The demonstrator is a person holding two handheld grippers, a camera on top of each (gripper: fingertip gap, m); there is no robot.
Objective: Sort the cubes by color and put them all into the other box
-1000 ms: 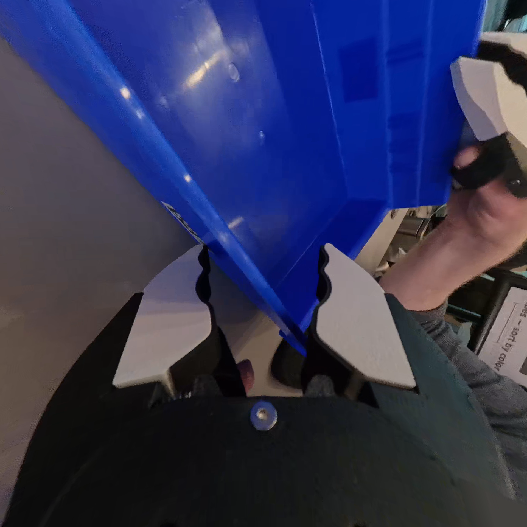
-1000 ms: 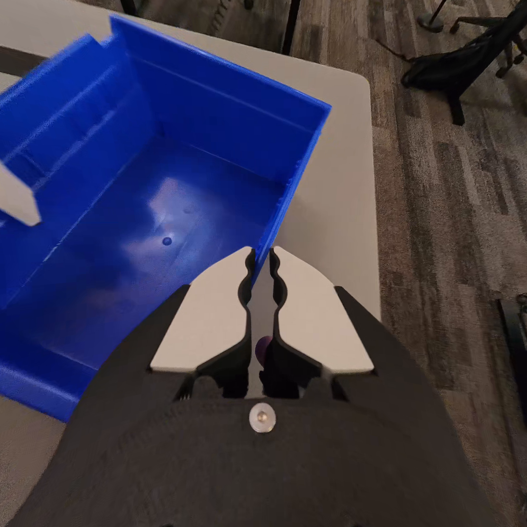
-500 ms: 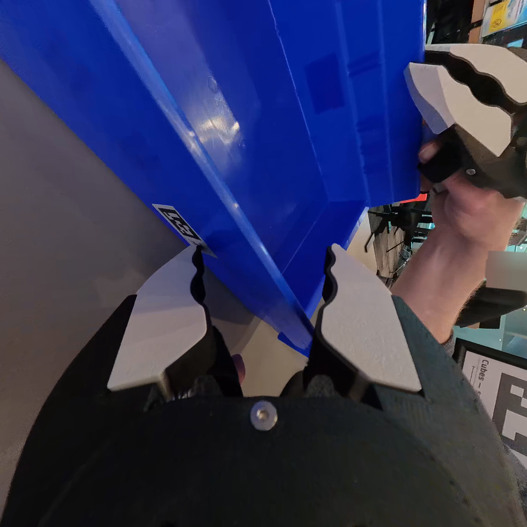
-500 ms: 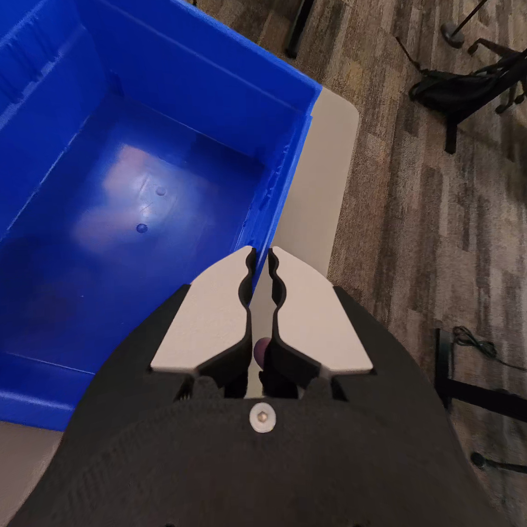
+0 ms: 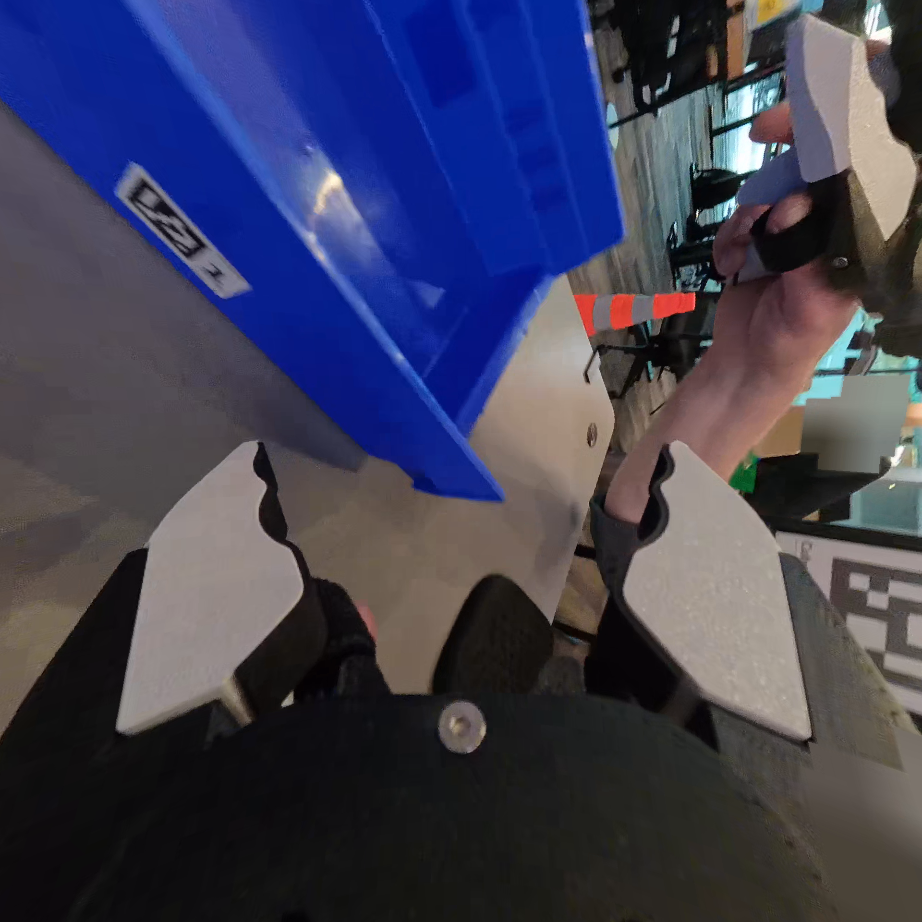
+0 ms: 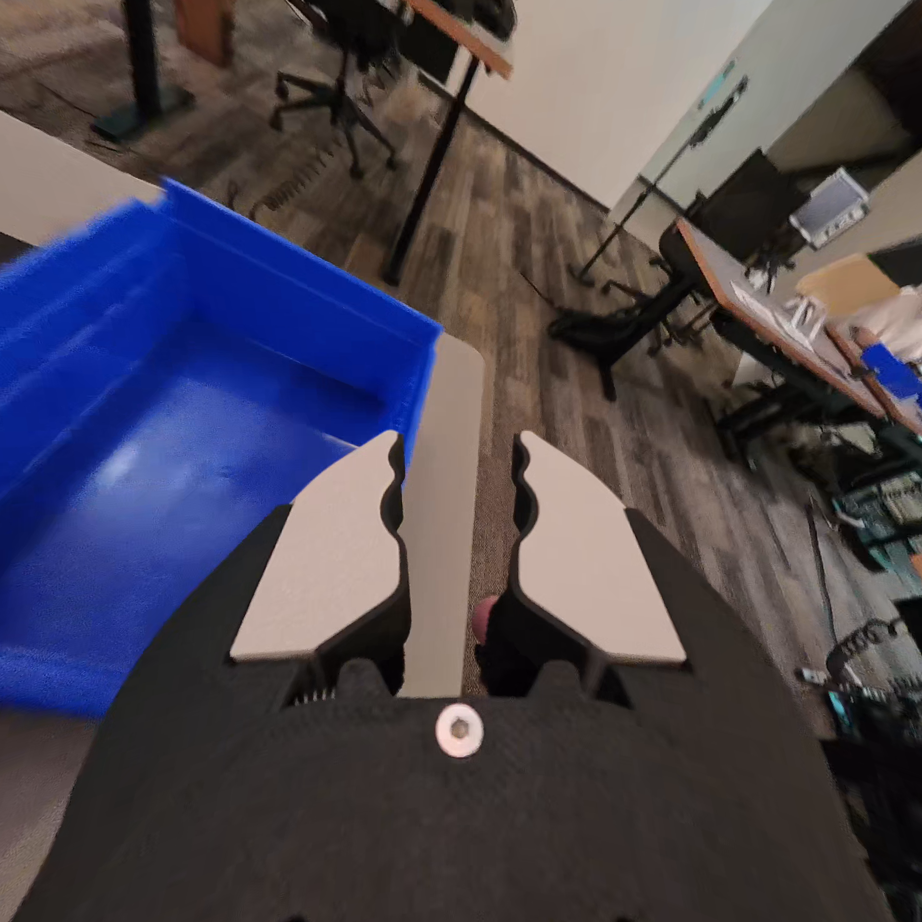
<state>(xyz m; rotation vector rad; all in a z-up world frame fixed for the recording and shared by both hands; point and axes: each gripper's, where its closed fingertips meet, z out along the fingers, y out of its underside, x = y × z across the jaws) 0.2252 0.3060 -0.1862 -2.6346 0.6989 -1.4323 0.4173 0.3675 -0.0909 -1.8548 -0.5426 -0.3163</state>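
On the pale beige tabletop [image 6: 449, 449], close to its rounded corner, stands the glossy blue moulded-plastic bin [image 6: 174, 424], filling the right wrist view from nine to eleven o'clock. Its inside shows only a bare, shiny floor; no cubes appear in either view. In the left wrist view the same blue bin [image 5: 349, 199] slants from eleven o'clock down toward the centre, its corner lip ending just short of the left tongs [image 5: 461, 451], and a small black-and-white sticker [image 5: 182, 232] sits on its outer wall.

The left tongs are spread wide and grip nothing; the bin's corner lies ahead of the gap, clear of both pads. The right tongs [image 6: 456, 439] are parted as well, with only tabletop and floor between them, the bin's wall just beside the left pad and not pinched.

I judge the bin stiff and light while empty: thin walls, ribbed rim, a slick surface that could slide between smooth pads. The rim or a thin side wall looks the best hold, pinched deep in the pads' notches, one tong on each of two opposite sides to stop it swinging.

The tabletop is smooth and flat, so the bin would likely skid if nudged, and the edge is near. Beyond lies grey-brown plank flooring [image 6: 574, 349], office chairs and desks at twelve to two o'clock, and an orange-and-grey striped cone [image 5: 633, 309] in the left view.
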